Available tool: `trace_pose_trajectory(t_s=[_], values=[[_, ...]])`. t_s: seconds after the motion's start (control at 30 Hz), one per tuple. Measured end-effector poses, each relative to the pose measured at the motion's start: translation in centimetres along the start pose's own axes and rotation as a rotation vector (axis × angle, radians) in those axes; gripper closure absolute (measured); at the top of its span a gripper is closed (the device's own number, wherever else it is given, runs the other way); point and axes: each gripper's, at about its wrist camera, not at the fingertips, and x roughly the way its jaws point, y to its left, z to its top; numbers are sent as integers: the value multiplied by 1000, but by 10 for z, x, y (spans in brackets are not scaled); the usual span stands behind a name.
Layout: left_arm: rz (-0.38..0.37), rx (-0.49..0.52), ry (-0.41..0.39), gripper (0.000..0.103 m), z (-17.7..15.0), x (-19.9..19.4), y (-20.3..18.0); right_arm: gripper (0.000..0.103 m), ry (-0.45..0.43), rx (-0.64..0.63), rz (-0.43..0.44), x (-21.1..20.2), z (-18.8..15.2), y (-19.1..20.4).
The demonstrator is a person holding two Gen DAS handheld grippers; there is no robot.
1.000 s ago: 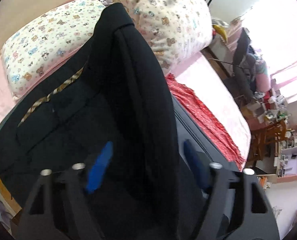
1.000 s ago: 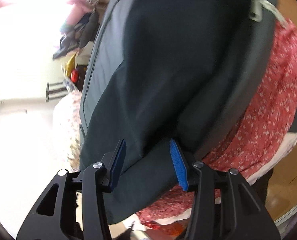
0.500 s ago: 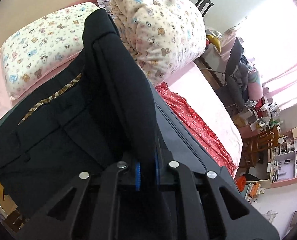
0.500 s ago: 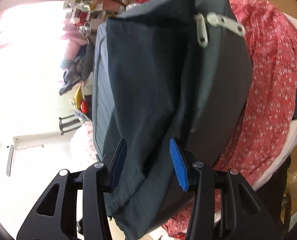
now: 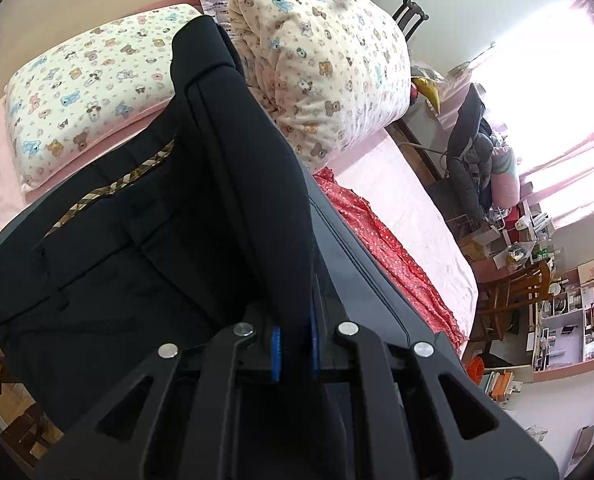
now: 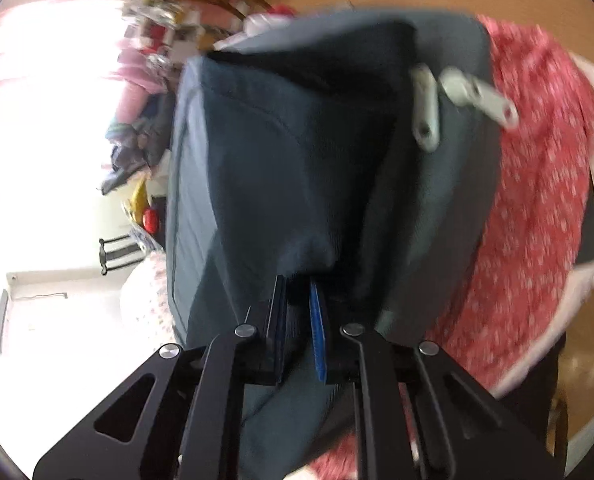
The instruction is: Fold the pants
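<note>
The pants (image 5: 233, 208) lie on a dark suitcase (image 5: 361, 280) set on the bed (image 5: 409, 196), with a red floral cloth (image 5: 385, 240) beside the suitcase. In the left wrist view the left gripper (image 5: 293, 344) is clamped on a raised fold of the dark fabric, its blue pads (image 5: 275, 354) pressed against the cloth from both sides; the fold rises away toward a teddy-print pillow (image 5: 85, 92) and a rolled quilt (image 5: 329, 64). A checked waistband lining (image 5: 109, 188) shows on the flat part of the pants. In the blurred right wrist view the right gripper (image 6: 299, 320) is closing on another bunched edge of the pants (image 6: 281, 168), the fabric between its pads and pinched. Two pale zipper pulls (image 6: 457, 96) hang on the suitcase (image 6: 457, 208) beside it.
</note>
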Motion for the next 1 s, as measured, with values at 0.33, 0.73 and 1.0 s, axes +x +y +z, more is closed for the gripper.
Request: trace_pose_trajectory(t_s=[0.33,0.73,1.0], values=[[1,-2,-1,93,-1,1,8,86,10,-29,-73,8,-2,2],[-6,-6,-10,93,-6,-6,10,97,-91,-102,3,4,5,17],[-92,-2,-65,94,-19,-42,16,98,-150,-230,92,-28,14,60]])
